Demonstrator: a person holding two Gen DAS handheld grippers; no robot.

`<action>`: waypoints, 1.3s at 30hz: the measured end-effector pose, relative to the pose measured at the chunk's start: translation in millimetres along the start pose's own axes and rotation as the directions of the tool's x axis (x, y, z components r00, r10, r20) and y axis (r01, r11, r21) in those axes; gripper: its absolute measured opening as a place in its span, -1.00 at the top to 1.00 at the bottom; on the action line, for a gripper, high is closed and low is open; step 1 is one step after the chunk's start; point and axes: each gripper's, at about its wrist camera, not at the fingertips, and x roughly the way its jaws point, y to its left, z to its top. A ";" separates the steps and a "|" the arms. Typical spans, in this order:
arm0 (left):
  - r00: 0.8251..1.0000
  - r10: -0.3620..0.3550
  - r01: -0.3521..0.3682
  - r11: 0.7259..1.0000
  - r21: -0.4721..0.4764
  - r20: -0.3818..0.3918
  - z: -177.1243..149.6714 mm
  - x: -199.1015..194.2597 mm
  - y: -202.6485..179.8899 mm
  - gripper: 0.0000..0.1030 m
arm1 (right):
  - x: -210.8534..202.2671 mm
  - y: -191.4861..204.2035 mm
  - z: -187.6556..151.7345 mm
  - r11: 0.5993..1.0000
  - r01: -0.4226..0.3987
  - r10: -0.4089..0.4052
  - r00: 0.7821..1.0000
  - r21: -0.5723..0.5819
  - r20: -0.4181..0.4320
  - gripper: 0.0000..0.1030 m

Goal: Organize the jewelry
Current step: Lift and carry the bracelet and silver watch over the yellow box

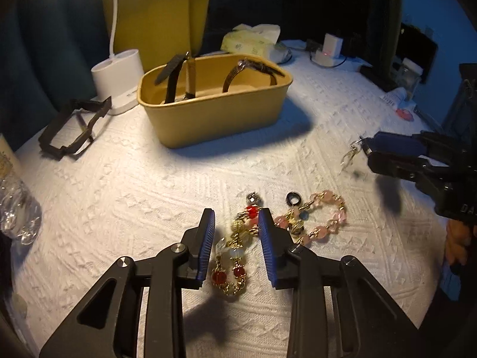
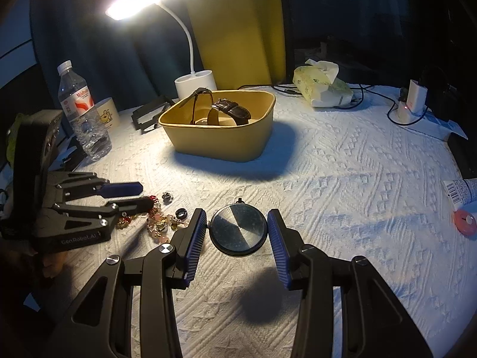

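My left gripper (image 1: pixel 237 223) hangs over the white textured counter (image 1: pixel 119 185) with its jaws apart, straddling a gold-linked bracelet with red and clear beads (image 1: pixel 232 253); the bracelet's long axis runs roughly along my fingers, from near the camera out toward a small silver charm (image 1: pixel 253 199). Just right of it lie a dark ring (image 1: pixel 293 200) and a pink-bead bracelet (image 1: pixel 319 223), looped into a rough oval stretching rightward. My right gripper (image 2: pixel 237 228) also has its jaws wide, one on each side of a round dark watch face (image 2: pixel 238 230) lying flat, its little crown loop pointing away from me toward the tan box (image 2: pixel 220 140). That box stands farther back on the counter with leather-strapped watches (image 2: pixel 229 110) propped inside, straps arching upward. A lit white desk lamp (image 2: pixel 193 80) stands behind the box.
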 end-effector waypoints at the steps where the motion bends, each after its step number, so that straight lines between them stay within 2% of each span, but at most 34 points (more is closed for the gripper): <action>1: 1.000 -0.015 0.015 1.000 -0.007 0.003 -0.8 0.6 0.7 0.38 | 0.6 -0.8 0.5 1.000 0.000 0.000 1.000 0.001 0.000 0.19; 2: 1.000 -0.026 0.026 1.000 -0.017 0.004 -2.3 1.6 0.6 0.43 | 1.2 -1.2 0.7 1.000 -0.001 0.001 1.000 0.002 0.000 0.19; 4: 0.999 -0.050 0.050 0.999 -0.003 0.002 -3.7 1.5 -4.5 0.73 | 2.3 -1.6 2.0 1.000 -0.001 0.001 1.000 0.000 0.002 0.19; 5: 0.999 -0.043 0.043 0.999 0.016 0.003 -4.2 1.3 -9.2 0.78 | 2.6 -2.2 2.8 1.000 -0.003 0.003 1.000 -0.001 0.004 0.19; 11: 1.000 -0.017 0.017 1.000 -0.009 0.024 -2.5 -4.5 -9.2 0.80 | 1.2 -0.4 9.2 1.000 -0.016 0.016 0.999 -0.016 0.027 0.19; 17: 0.993 -0.003 0.010 0.998 -0.057 0.118 13.8 -30.0 3.0 0.80 | 6.1 0.0 20.7 0.999 -0.019 0.020 0.999 -0.032 0.040 0.19; 20: 0.980 0.007 0.010 0.997 -0.083 0.199 25.5 -47.6 10.0 0.79 | 10.5 1.0 30.1 0.998 -0.015 0.018 0.999 -0.055 0.049 0.19; 24: 0.964 0.025 0.002 0.995 -0.103 0.263 43.1 -55.8 18.2 0.79 | 15.2 -0.3 46.5 0.997 -0.012 0.017 0.997 -0.070 0.075 0.19; 34: 0.944 0.038 -0.013 0.997 -0.077 0.329 83.6 -44.1 32.7 0.79 | 37.4 -18.6 81.9 0.997 0.029 -0.021 0.995 -0.074 0.100 0.19; 39: 0.926 0.050 -0.032 0.998 -0.055 0.374 99.1 -37.1 33.1 0.79 | 54.0 -26.3 97.2 0.998 0.037 -0.031 0.995 -0.059 0.100 0.19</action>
